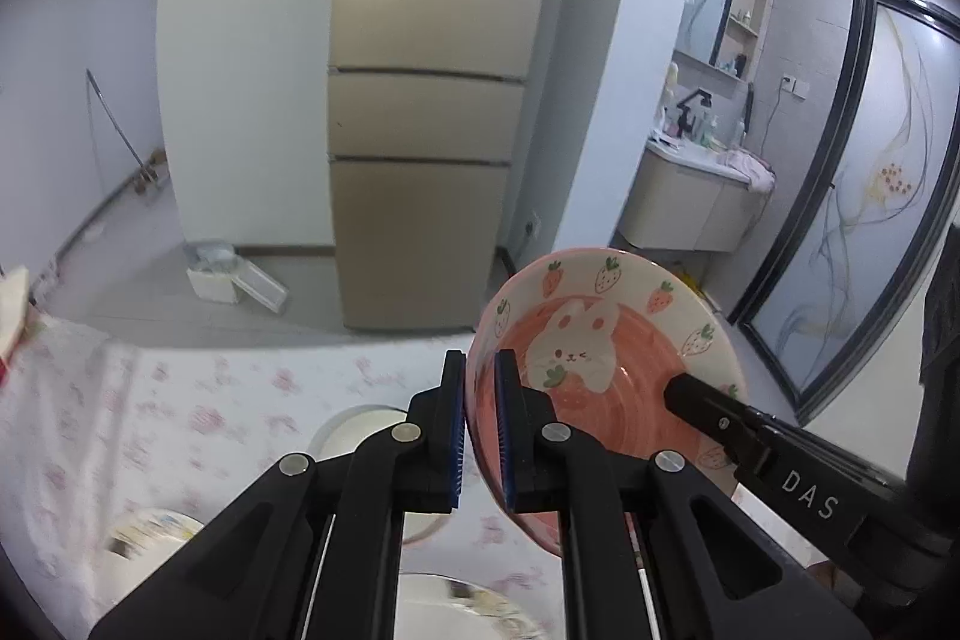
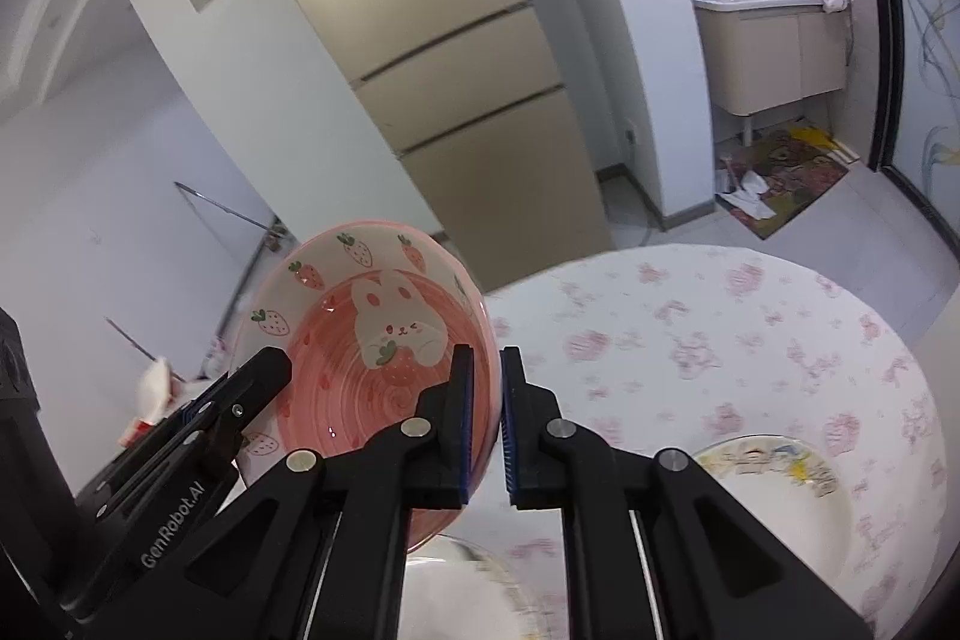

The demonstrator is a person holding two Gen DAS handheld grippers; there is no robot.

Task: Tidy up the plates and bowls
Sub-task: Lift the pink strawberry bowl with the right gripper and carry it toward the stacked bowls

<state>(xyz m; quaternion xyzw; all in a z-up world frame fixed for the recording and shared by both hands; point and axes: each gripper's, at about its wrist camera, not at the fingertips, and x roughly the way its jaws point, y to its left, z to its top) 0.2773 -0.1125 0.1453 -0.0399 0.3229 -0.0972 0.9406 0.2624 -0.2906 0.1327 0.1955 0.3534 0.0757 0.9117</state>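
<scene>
A pink bowl (image 1: 606, 370) with a white rabbit and strawberries is held in the air, tilted, above the table. My left gripper (image 1: 480, 430) is shut on its left rim. My right gripper (image 2: 487, 424) is shut on its right rim; the bowl (image 2: 360, 340) fills the left of the right wrist view. Each gripper's finger shows in the other's view, the right one (image 1: 708, 412) and the left one (image 2: 252, 382). A white plate with a coloured print (image 2: 774, 484) lies on the table at lower right. Another white dish (image 1: 372, 430) sits below the left gripper.
The round table (image 2: 720, 328) has a white cloth with pink flowers. A printed dish (image 1: 150, 532) lies at its lower left, another (image 1: 474, 604) at the bottom edge. A beige fridge (image 1: 432, 100) stands beyond the table, a washbasin cabinet (image 1: 690, 202) to its right.
</scene>
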